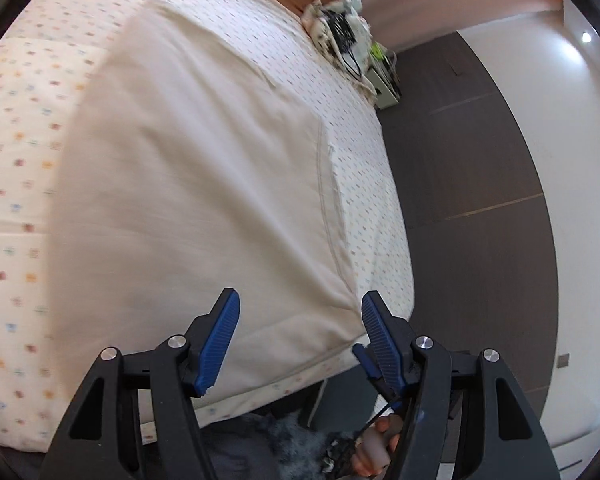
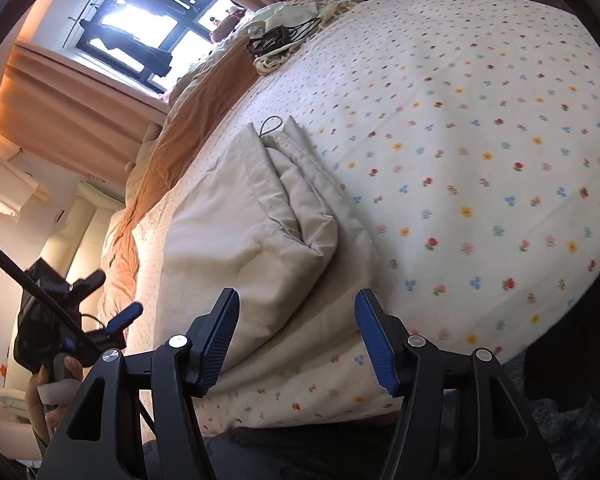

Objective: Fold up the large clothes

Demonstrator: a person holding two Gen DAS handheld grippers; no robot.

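A large cream garment [image 1: 196, 184] lies folded on a bed with a flowered sheet [image 1: 16, 152]. In the right wrist view the same garment [image 2: 244, 232] shows stacked folded layers and a small dark hanging loop [image 2: 270, 125] at its far end. My left gripper [image 1: 300, 320] is open and empty, just above the garment's near corner at the bed's edge. My right gripper [image 2: 296, 316] is open and empty, over the garment's near edge. The left gripper also shows at the left of the right wrist view [image 2: 112, 320], held in a hand.
An orange blanket [image 2: 188, 120] runs along the far side of the bed. A pile of cloth and black cables [image 1: 340, 36] sits near the bed's far corner. A white bedside cabinet [image 1: 384, 88] stands on the dark floor [image 1: 472, 200]. A window [image 2: 148, 32] with curtains is behind.
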